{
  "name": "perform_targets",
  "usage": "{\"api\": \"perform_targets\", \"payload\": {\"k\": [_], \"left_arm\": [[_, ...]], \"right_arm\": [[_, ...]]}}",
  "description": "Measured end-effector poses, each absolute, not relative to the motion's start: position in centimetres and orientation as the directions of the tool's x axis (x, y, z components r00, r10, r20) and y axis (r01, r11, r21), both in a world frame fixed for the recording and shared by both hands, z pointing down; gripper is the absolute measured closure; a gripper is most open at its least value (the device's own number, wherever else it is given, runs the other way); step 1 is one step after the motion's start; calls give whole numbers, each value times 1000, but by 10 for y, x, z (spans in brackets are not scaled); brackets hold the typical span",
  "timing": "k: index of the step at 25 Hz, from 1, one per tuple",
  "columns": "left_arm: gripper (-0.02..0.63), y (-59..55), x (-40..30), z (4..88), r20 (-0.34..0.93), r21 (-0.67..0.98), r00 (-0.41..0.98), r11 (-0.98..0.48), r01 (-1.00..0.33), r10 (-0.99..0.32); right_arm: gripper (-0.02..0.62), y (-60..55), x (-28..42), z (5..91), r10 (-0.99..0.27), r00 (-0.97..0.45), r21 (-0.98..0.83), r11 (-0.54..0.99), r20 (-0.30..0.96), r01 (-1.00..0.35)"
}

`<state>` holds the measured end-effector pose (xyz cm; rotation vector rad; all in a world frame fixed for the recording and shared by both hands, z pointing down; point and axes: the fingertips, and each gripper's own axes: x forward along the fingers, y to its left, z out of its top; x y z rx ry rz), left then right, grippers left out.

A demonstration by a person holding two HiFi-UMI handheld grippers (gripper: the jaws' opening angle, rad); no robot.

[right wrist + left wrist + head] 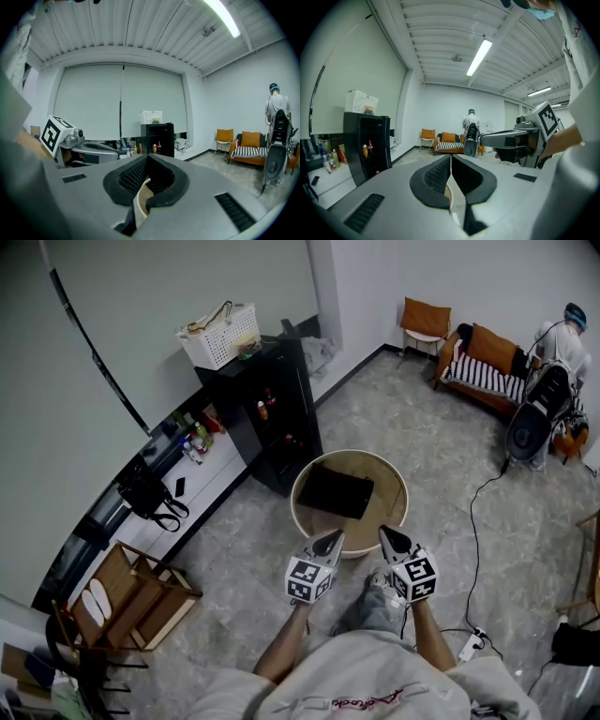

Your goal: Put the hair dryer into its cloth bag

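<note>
Head view puts a dark, flat cloth bag (335,491) on the round wooden table (386,474), left of the top's middle and lying flat. I cannot make out the hair dryer itself in any view.

My left gripper (332,539) and right gripper (385,533) are side by side at the table's near rim, a little apart, both pointing toward the bag and neither touching it. In the left gripper view the two dark pads meet along one line with nothing between them. The right gripper view shows the same: jaws pressed together and empty. A pale curve of the table's rim shows below the closed tips in both gripper views. Each marker cube sits just ahead of my forearm.

Beyond the table stands a black cabinet (272,418) with drink bottles on its shelves and a white basket (220,334) on top. A low white shelf (211,474) with small bottles runs along the wall to its left, with a black handbag (150,498) on it. A wooden rack (131,596) stands nearer to me on the left.

Far right, against the wall, are an orange chair (424,320) and a sofa (483,371) with a striped seat. A person (562,334) stands beside a black fan (530,427), and a cable (473,531) trails over the grey floor to a power strip (469,645).
</note>
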<state>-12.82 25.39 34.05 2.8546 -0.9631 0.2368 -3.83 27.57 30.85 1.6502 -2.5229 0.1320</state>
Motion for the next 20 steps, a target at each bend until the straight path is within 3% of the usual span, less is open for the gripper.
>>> {"api": "perform_targets", "payload": {"k": [20], "left_arm": [[569,256,-125,341,185,61,794,-800,-597,-579]], "right_arm": [[568,276,-45,318,-899,-402,-4,408,172,-913]]}}
